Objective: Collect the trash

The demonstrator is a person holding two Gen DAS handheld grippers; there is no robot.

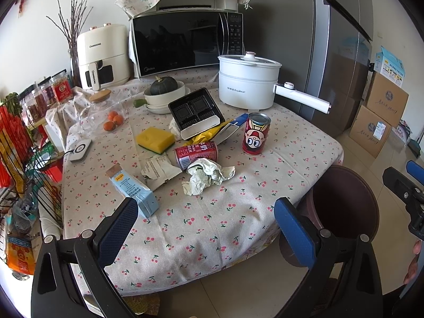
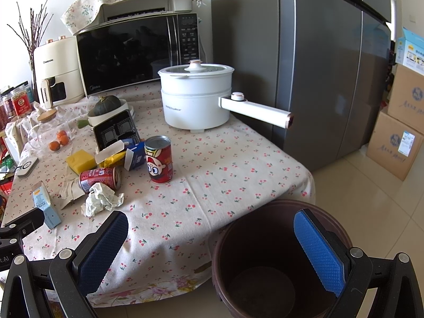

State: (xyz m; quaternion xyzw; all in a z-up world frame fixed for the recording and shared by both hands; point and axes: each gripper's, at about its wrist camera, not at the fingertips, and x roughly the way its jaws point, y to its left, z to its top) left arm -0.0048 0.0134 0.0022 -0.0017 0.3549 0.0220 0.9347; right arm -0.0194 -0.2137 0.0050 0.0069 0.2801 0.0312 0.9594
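Trash lies on the cherry-print tablecloth [image 1: 212, 217]: a crumpled paper wad [image 1: 206, 176], a red can on its side [image 1: 196, 154], an upright red can [image 1: 256, 133], a light blue carton [image 1: 133, 189], a torn wrapper [image 1: 159, 171] and a black plastic tray [image 1: 196, 112]. A dark brown bin [image 2: 275, 259] stands on the floor by the table's near corner, with nothing in it. My left gripper [image 1: 209, 212] is open above the table's front part, nothing between its fingers. Over the bin's rim and the table edge hovers my right gripper [image 2: 212, 225], open too.
At the back stand a microwave [image 1: 185, 42], an air fryer [image 1: 103, 55], a white electric pot [image 1: 247, 82] with a long handle, and a bowl holding a squash [image 1: 164, 90]. A yellow sponge [image 1: 155, 136] lies mid-table. A wire rack [image 1: 23, 159] stands left; fridge [image 2: 318, 66] and cardboard boxes [image 2: 397, 132] right.
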